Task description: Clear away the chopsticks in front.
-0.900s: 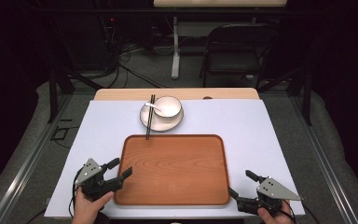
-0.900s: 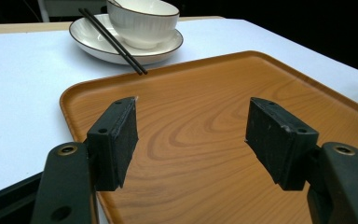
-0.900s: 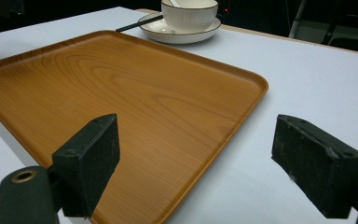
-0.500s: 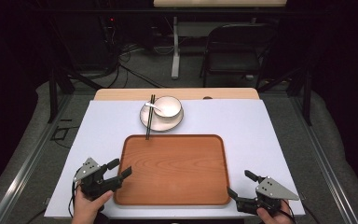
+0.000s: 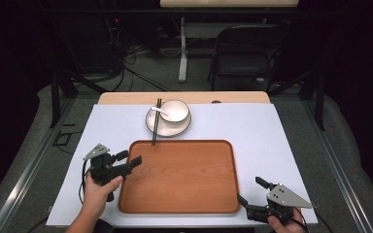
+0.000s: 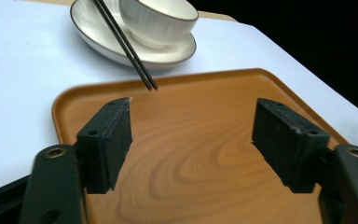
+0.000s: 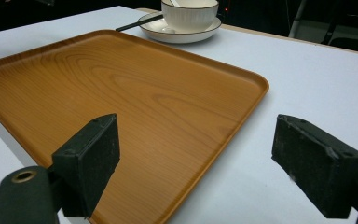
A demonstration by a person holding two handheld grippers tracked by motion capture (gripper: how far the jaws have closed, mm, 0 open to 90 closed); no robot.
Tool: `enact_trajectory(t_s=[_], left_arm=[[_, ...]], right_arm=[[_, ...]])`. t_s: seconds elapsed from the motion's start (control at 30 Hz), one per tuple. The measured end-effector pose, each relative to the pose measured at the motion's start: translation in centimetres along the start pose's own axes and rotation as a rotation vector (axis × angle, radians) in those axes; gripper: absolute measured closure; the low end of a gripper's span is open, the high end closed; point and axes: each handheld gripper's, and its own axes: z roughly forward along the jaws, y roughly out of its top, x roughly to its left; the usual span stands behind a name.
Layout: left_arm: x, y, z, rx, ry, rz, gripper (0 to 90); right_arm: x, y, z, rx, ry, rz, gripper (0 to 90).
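Note:
A brown wooden tray [image 5: 179, 177] lies bare on the white table cover. Behind it a white plate [image 5: 158, 127] carries a white bowl [image 5: 175, 110] with a spoon [image 5: 158, 110] in it. Black chopsticks [image 5: 155, 124] rest across the plate's left rim, their tips reaching the tray's far edge. My left gripper [image 5: 128, 158] hovers open over the tray's left edge, pointing at the plate. In the left gripper view its jaws [image 6: 193, 121] frame the tray [image 6: 205, 154] and the chopsticks [image 6: 126, 46]. My right gripper [image 5: 250, 189] stands open off the tray's near right corner [image 7: 198, 126], nothing between its jaws.
The white cover [image 5: 252, 131] lies over a wooden table whose far edge [image 5: 184, 97] shows behind the plate. A black chair [image 5: 247, 53] and cables stand on the floor beyond. Bare cover lies on both sides of the tray.
My left gripper has moved forward, away from the person, and now reaches over the tray's left edge. The right gripper has barely shifted.

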Motion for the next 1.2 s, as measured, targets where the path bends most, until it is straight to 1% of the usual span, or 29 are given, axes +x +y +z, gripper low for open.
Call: enact_trajectory(t_s=[0.1,0.13,0.17,0.2,0.27,0.3,0.33,0.4,0.43,0.47,0.5,0.53,0.57,0.6,0.63,0.7,0.73,0.77,0.83,0.9,0.93,0.97,1.0,1.03,1.07,1.1,1.13,1.17,1.2], left_arm=[[0.3,1.6,0.7,0.007,0.004,0.000,27.8],[0.3,1.6,0.7,0.007,0.004,0.000,27.8],[0.6,2.5,1.2,0.008,0.003,-0.003,28.3],[0.6,2.5,1.2,0.008,0.003,-0.003,29.3],[1.0,4.0,1.8,0.013,0.023,0.004,29.6],[1.0,4.0,1.8,0.013,0.023,0.004,30.2],[1.3,4.8,2.3,0.016,0.033,0.007,30.5],[1.7,5.7,2.7,0.013,0.033,0.001,32.3],[1.7,5.7,2.7,0.013,0.033,0.001,32.9],[2.2,6.4,3.2,0.010,0.034,-0.009,33.1],[2.4,6.7,3.5,0.011,0.040,-0.008,33.7],[2.5,7.0,3.7,0.008,0.055,-0.007,33.9],[2.7,7.3,4.0,0.010,0.058,-0.007,34.2],[2.9,7.5,4.4,0.017,0.064,-0.011,35.1],[2.9,7.5,4.4,0.017,0.064,-0.011,35.4],[3.3,8.0,5.3,0.032,0.073,-0.021,35.6],[3.6,8.4,6.1,0.050,0.087,-0.016,36.4],[3.7,8.5,6.4,0.055,0.092,-0.016,36.4],[4.1,8.9,7.2,0.071,0.130,-0.011,36.4],[4.4,9.2,8.1,0.079,0.157,-0.027,36.8],[4.6,9.4,8.4,0.082,0.171,-0.026,37.0],[4.8,9.5,8.8,0.088,0.173,-0.033,37.2],[4.8,9.5,8.8,0.088,0.173,-0.033,38.1],[4.9,9.7,9.1,0.096,0.183,-0.034,38.4],[5.3,10.0,9.7,0.105,0.207,-0.036,38.6],[5.3,10.0,9.7,0.105,0.207,-0.036,39.3],[5.5,10.2,10.1,0.127,0.225,-0.050,39.9],[5.6,10.2,10.4,0.128,0.239,-0.050,39.9],[5.6,10.3,10.6,0.141,0.251,-0.045,40.2]], right_arm=[[-0.1,0.0,0.0,0.001,-0.002,0.000,14.6],[-0.1,0.0,-0.1,0.001,-0.002,0.000,14.6],[-0.1,0.0,0.0,0.000,-0.004,0.002,14.6],[-0.1,0.0,0.0,0.000,-0.004,0.002,14.6],[-0.1,0.0,-0.1,0.002,-0.007,0.002,14.6],[-0.2,0.0,-0.1,0.002,-0.007,0.001,14.6],[-0.2,0.0,-0.1,0.002,-0.007,0.001,14.6],[-0.2,0.0,-0.1,0.005,-0.008,0.002,14.6],[-0.2,0.0,-0.1,0.005,-0.008,0.002,14.6],[-0.2,0.0,-0.1,0.005,-0.008,0.002,14.6],[-0.2,0.0,-0.1,0.004,-0.008,0.002,14.6],[-0.2,0.0,-0.1,0.004,-0.008,0.002,14.6],[-0.2,0.0,-0.1,0.005,-0.008,0.003,14.6],[-0.2,0.0,-0.1,0.004,-0.008,0.001,14.6],[-0.2,0.0,-0.1,0.004,-0.008,0.001,14.6],[-0.2,0.0,-0.1,0.005,-0.007,0.002,14.6],[-0.2,0.0,-0.1,0.004,-0.007,0.004,14.6],[-0.2,0.0,-0.1,0.005,-0.007,0.006,14.6],[-0.2,0.0,-0.1,0.004,-0.008,0.004,14.6],[-0.2,0.0,-0.1,0.002,-0.009,0.002,14.6],[-0.2,0.0,-0.1,0.001,-0.009,0.002,14.6],[-0.2,0.0,-0.1,0.001,-0.009,0.002,14.6],[-0.3,0.0,-0.1,0.001,-0.009,0.003,14.6],[-0.3,0.0,-0.1,0.001,-0.009,0.003,14.6],[-0.3,0.0,-0.1,0.000,-0.010,0.004,14.6],[-0.3,0.0,-0.2,0.000,-0.010,0.004,14.6],[-0.3,-0.1,-0.2,-0.002,-0.010,0.005,14.6],[-0.3,-0.1,-0.2,-0.002,-0.010,0.006,14.6],[-0.4,-0.1,-0.2,-0.003,-0.010,0.006,14.6]])
